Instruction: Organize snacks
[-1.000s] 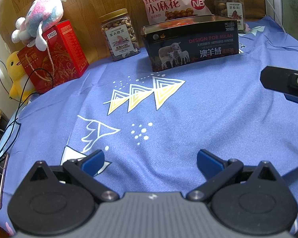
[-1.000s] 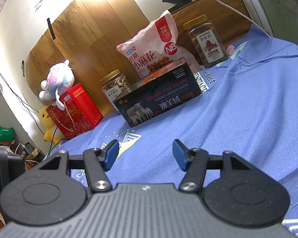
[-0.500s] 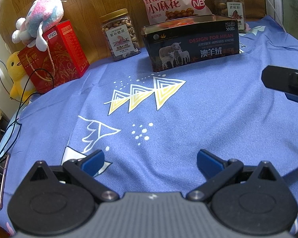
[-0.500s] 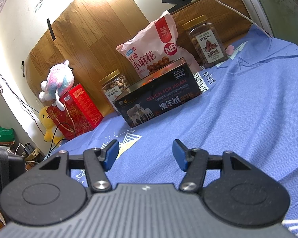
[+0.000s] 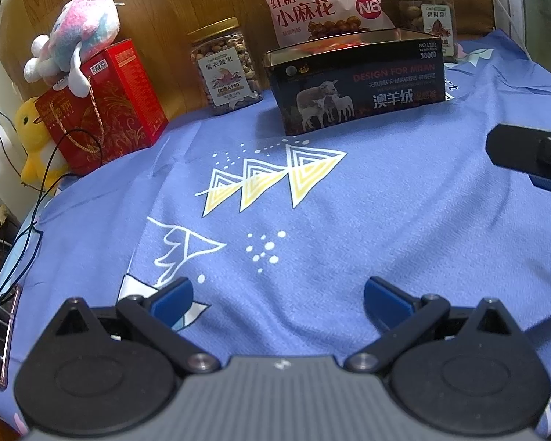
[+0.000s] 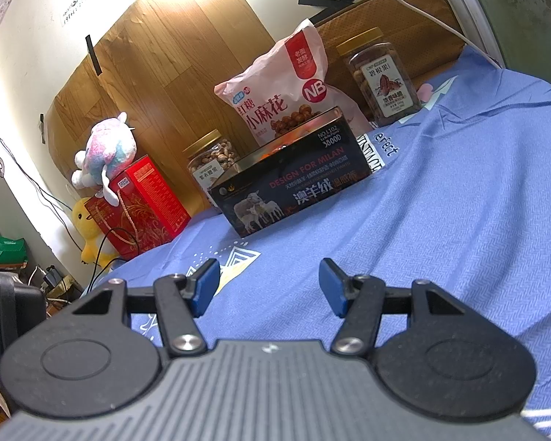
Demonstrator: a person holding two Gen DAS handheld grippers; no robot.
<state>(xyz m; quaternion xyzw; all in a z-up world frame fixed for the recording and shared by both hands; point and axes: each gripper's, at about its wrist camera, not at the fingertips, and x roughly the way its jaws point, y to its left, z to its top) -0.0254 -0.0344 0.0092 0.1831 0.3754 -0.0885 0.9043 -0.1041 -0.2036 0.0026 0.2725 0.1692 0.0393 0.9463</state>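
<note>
A dark open box (image 5: pixel 356 84) printed with sheep stands at the back of the blue cloth (image 5: pixel 312 220); orange packets show inside it. Behind it leans a pink snack bag (image 5: pixel 323 3). A nut jar (image 5: pixel 224 68) stands to its left and a second jar (image 5: pixel 428 14) to its right. The box (image 6: pixel 290 193), bag (image 6: pixel 290 88) and both jars (image 6: pixel 211 163) (image 6: pixel 382 77) also show in the right wrist view. My left gripper (image 5: pixel 277 296) is open and empty, low over the near cloth. My right gripper (image 6: pixel 270 284) is open and empty; part of it (image 5: pixel 529 156) shows at the left view's right edge.
A red gift box (image 5: pixel 106 106) with a pink plush toy (image 5: pixel 77 47) on top stands at the back left, beside a yellow duck plush (image 5: pixel 36 139). A black cable (image 5: pixel 36 220) hangs over the left edge. A wooden board (image 6: pixel 158 73) backs the scene.
Both views have shifted very slightly; the left gripper has crept a little toward the box. Both grippers stay open and empty.
</note>
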